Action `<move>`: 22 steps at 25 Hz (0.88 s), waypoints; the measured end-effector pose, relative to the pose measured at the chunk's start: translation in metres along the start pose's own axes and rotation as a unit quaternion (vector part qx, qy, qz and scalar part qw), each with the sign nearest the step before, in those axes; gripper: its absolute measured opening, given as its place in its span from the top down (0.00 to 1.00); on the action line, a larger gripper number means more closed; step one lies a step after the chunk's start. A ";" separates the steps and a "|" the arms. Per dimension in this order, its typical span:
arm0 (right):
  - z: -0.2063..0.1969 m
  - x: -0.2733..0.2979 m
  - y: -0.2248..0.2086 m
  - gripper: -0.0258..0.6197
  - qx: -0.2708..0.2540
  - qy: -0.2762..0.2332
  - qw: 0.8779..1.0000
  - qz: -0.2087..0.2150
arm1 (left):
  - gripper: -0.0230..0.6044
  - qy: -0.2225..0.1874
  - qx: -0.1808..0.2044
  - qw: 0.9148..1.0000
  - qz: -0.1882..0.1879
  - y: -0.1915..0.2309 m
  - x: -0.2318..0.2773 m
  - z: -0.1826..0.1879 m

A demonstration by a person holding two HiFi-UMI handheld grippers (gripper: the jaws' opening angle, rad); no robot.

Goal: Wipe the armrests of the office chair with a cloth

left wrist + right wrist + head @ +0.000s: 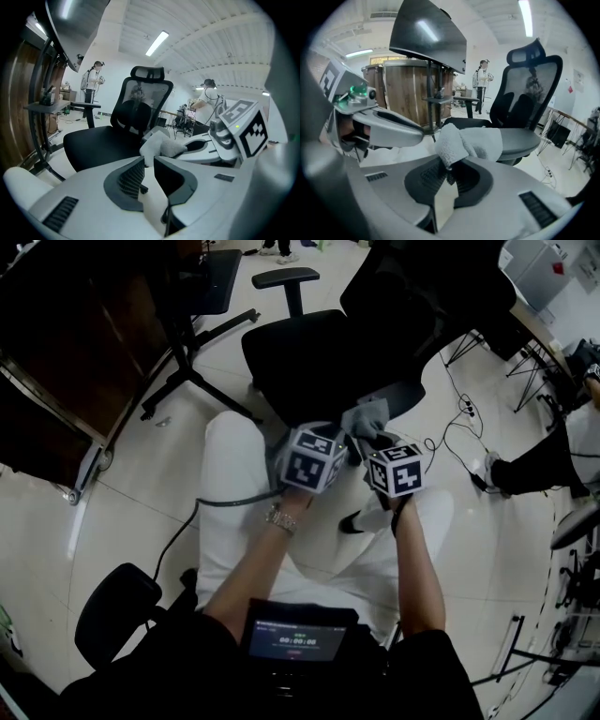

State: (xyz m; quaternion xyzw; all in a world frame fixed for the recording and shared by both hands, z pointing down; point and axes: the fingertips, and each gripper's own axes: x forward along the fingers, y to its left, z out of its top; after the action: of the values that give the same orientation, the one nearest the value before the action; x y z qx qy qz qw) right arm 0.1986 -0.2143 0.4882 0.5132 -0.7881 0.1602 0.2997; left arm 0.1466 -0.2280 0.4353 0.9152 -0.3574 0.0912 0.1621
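Observation:
The black office chair (309, 357) stands just in front of my knees, its far armrest (286, 277) at the top. The near armrest's grey pad (527, 138) lies right behind a crumpled grey cloth (367, 416). Both grippers meet at that cloth. My right gripper (450, 168) is shut on a fold of the cloth (464, 140), which bulges up over its jaws. The left gripper (149, 160) has its jaws nearly together with a corner of the cloth (159, 146) pinched at their tips. In the head view the left gripper (349, 435) and right gripper (380, 439) sit side by side.
A second chair's base (192, 362) and a wooden desk (56, 352) stand to the left. Cables (459, 427) trail on the floor to the right, near a seated person's leg (539, 460). A dark castor base (117, 610) is by my left side. People stand farther back (91, 82).

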 end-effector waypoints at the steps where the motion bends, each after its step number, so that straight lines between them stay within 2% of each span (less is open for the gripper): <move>1: 0.005 0.002 0.014 0.91 0.010 -0.011 1.000 0.018 | 0.86 -0.004 -0.001 1.000 0.002 0.001 -0.002 0.003; 3: 0.014 0.001 0.035 0.91 0.042 -0.038 0.997 0.046 | 0.86 -0.008 -0.002 1.000 0.007 0.003 -0.007 0.007; 5: 0.024 -0.003 0.037 0.91 0.087 -0.068 0.993 0.040 | 0.86 -0.011 -0.002 1.000 0.011 0.005 -0.010 0.009; 8: 0.030 -0.008 0.024 0.91 0.151 -0.099 0.983 -0.014 | 0.86 -0.005 0.001 1.000 0.015 0.006 -0.008 0.004; 10: 0.021 -0.007 0.019 0.91 0.180 -0.099 0.977 -0.052 | 0.86 0.007 0.004 1.000 0.010 0.002 -0.005 -0.006; 14: -0.010 -0.007 0.014 0.91 0.180 -0.071 0.976 -0.104 | 0.86 0.019 0.015 1.000 0.001 -0.010 0.000 -0.016; 22: -0.021 -0.014 0.011 0.91 0.189 -0.076 0.972 -0.122 | 0.86 0.029 0.029 0.999 0.003 -0.019 0.004 -0.021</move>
State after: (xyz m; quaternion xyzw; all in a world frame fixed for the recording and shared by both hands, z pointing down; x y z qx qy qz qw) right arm 0.1993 -0.1875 0.4959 0.6631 -0.6959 0.2288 0.1537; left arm 0.1614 -0.2095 0.4515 0.9156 -0.3524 0.1281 0.1453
